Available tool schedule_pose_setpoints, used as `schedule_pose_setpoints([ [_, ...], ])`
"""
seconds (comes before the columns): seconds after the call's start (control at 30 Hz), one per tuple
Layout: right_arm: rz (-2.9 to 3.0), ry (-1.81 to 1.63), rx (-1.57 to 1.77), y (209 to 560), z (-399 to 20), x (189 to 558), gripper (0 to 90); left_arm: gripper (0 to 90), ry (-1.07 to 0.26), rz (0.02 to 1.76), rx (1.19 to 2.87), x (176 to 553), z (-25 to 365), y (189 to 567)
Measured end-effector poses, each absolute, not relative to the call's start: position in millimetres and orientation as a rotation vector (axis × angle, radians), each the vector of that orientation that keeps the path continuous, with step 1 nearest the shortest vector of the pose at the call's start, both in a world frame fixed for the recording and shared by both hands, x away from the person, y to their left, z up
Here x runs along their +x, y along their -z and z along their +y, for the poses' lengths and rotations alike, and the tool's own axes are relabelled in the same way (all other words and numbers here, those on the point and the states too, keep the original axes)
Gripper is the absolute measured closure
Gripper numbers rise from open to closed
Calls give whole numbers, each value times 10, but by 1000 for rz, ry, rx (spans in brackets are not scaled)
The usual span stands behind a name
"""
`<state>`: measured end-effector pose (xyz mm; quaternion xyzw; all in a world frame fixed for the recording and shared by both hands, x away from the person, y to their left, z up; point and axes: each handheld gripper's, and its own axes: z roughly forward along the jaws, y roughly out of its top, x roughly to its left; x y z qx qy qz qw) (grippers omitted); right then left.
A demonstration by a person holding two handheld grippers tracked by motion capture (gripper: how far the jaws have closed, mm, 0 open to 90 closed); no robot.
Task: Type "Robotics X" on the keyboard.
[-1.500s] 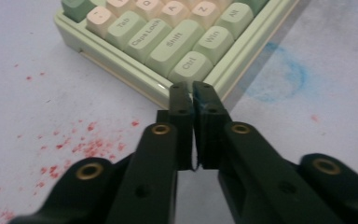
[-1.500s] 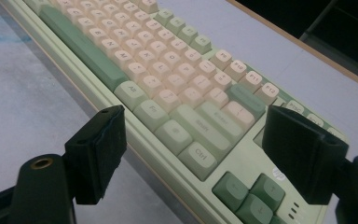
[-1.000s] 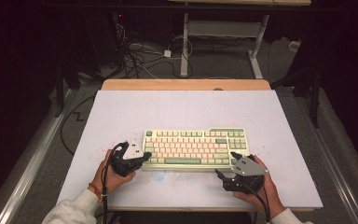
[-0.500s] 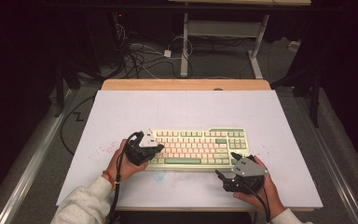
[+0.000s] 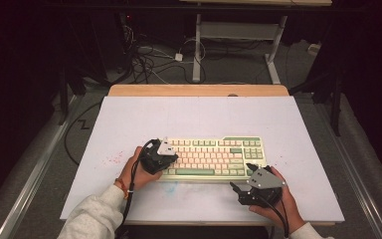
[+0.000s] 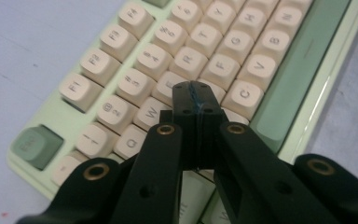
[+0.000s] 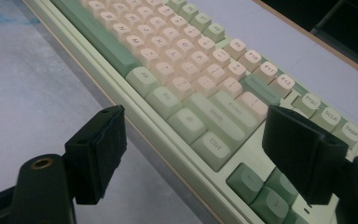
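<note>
Pressing keys on the keyboard (image 5: 213,157) with closed left tongs (image 5: 171,160), right tongs (image 5: 236,188) waiting open.

High view: keyboard lying lower centre of frame on the white table (image 5: 199,117); left tongs over its left end, shifted rightward from the table beside the keyboard a second ago; right tongs unmoved at lower right, just off the near right corner.
Left gripper view: left tongs (image 6: 193,92) pressed together, empty, tip over the E–D keys at centre frame; best lowered straight onto one keycap, lightly, avoiding neighbours.
Right gripper view: right tongs (image 7: 193,149) spread wide, empty, framing the Ctrl and Shift corner of the keyboard (image 7: 186,70).
</note>
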<state>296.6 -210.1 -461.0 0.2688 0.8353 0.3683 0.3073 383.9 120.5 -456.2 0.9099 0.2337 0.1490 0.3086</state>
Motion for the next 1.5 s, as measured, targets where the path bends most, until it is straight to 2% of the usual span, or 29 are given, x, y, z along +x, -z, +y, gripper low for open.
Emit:
schedule_pose_setpoints([
  [0.23,2204,-972,712,4604,-2116,2963,220,876,-431,578,2368,3757,1185,4447],
  [0.6,2203,-973,714,4600,-2138,2958,220,878,-403,502,2339,3608,1135,4348],
  [1.0,2206,-968,713,4602,-2148,2955,220,877,-357,411,2376,3501,975,4400],
  [1.5,2213,-970,709,4605,-2139,2952,220,877,-364,399,2407,3487,878,4459],
])
